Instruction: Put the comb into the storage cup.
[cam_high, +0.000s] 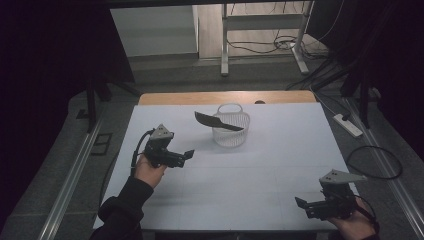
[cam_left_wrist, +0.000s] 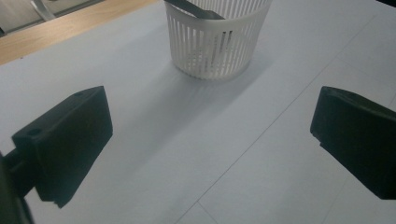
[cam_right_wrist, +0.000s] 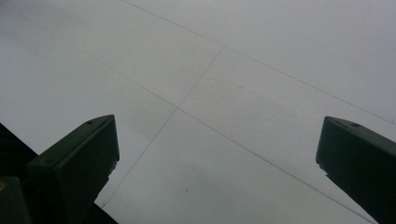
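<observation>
the white slotted basket (cam_left_wrist: 217, 44) is cut off by the top edge in the left gripper view, rim out of frame. the dark flat utensil (cam_high: 218, 121) lying across it has its lower end hidden inside the basket; its kind is too dim to tell. the right hand (cam_high: 356, 226) is cut off by the bottom edge in the high view.

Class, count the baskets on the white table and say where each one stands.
1. The white basket stands at the far middle of the table, beyond the left claw, with a dark flat tool resting across its rim. None appears hidden.
</observation>
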